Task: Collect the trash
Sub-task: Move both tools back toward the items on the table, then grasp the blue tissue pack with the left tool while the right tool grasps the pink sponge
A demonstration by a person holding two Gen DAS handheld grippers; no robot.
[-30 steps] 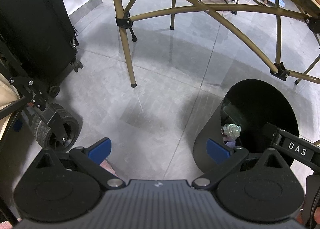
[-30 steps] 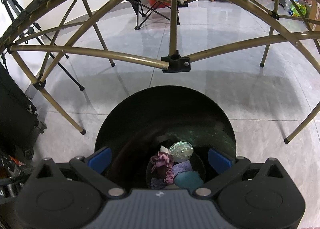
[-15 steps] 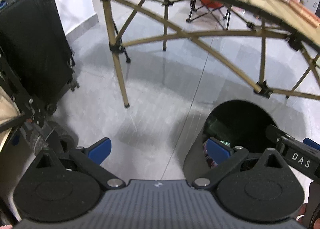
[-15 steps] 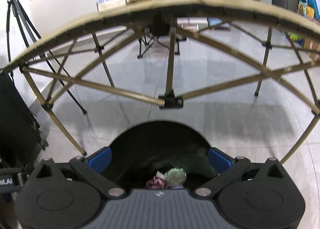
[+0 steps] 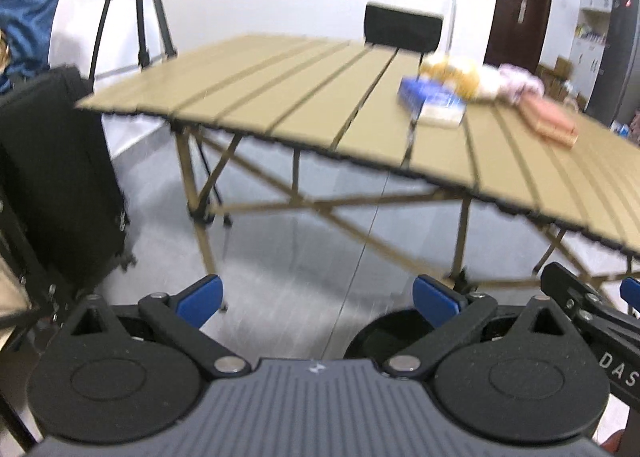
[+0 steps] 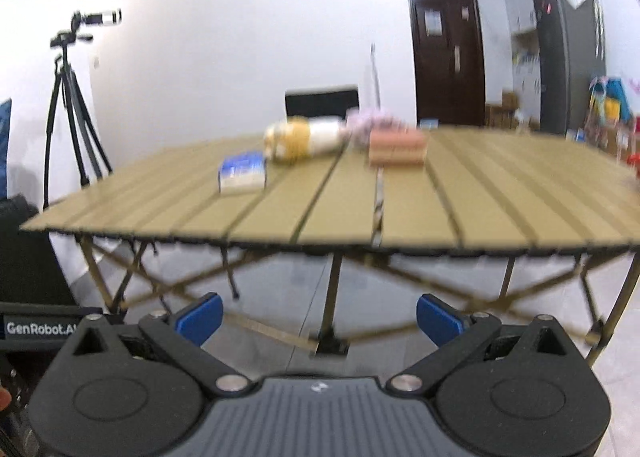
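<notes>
We see our left gripper [image 5: 316, 299] spread wide and empty, black bin [image 5: 380, 333] low by its right finger, our right gripper [image 6: 318, 315] spread and empty too, blue packet [image 6: 242, 173], yellow-white roll [image 6: 304, 139], pink wad [image 6: 366, 123] and brown pack [image 6: 396, 147] blurred on the slatted table [image 6: 500, 201] ahead above.

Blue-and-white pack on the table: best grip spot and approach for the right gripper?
Blur hides the detail, so this is tentative. The blue-and-white pack lies flat on the folding table, nearest the front edge, apart from the yellow-and-white bundle behind it. Bring the right gripper, jaws open, from the front edge and pinch across the pack's short sides.
</notes>
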